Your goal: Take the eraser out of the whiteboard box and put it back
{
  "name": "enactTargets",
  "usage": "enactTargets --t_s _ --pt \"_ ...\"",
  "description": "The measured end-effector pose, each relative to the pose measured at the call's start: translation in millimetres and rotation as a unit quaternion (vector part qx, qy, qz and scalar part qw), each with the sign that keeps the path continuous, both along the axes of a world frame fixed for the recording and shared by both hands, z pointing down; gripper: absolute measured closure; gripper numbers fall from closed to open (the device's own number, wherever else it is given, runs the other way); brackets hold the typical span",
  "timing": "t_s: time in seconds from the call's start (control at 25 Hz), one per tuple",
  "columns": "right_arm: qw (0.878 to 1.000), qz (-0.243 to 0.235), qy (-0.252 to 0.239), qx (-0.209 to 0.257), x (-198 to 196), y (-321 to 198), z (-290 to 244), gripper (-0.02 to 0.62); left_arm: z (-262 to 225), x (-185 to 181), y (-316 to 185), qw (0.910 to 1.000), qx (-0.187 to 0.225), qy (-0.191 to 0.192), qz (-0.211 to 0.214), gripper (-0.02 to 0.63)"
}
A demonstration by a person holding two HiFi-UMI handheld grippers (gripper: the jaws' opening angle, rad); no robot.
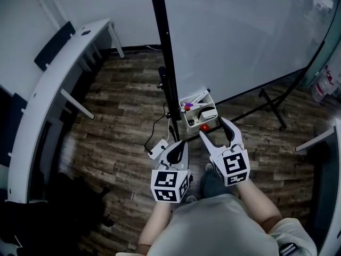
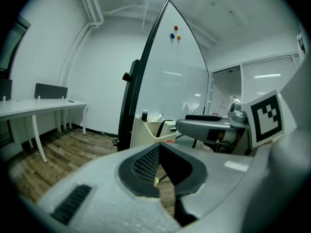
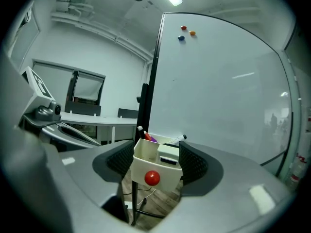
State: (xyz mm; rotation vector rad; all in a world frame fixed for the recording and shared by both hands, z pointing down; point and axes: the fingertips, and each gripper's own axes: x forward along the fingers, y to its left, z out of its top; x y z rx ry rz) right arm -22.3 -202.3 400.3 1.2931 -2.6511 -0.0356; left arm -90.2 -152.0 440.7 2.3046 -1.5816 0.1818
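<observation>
The white whiteboard box (image 1: pixel 198 112) hangs low on the board's frame, with a red round magnet (image 1: pixel 204 127) on its front. The eraser (image 1: pixel 206 114) lies inside it beside markers (image 1: pixel 186 106). My right gripper (image 1: pixel 213 128) is open just short of the box, with nothing between its fingers. In the right gripper view the box (image 3: pixel 146 165), the red magnet (image 3: pixel 152 177) and the eraser (image 3: pixel 168 154) show framed between the spread pads of the right gripper (image 3: pixel 156 165). My left gripper (image 1: pixel 180 144) hangs to the left of it, shut and empty. The left gripper (image 2: pixel 159 169) has its pads together.
The whiteboard (image 1: pixel 240 31) stands on a black post (image 1: pixel 164 63) with floor legs (image 1: pixel 272 108) spreading right. A cable with a white adapter (image 1: pixel 157 149) lies on the wood floor. A long white desk (image 1: pixel 48 100) runs along the left. Coloured magnets (image 3: pixel 186 30) sit high on the board.
</observation>
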Motion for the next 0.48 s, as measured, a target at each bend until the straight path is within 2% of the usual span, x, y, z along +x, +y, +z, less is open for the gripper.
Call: enactTargets --t_s 0.48 --pt "0.999 -0.038 0.01 -0.005 -2 -40 16 0.281 7 -2 -32 0.9992 -0.002 -0.001 -0.04 0.604"
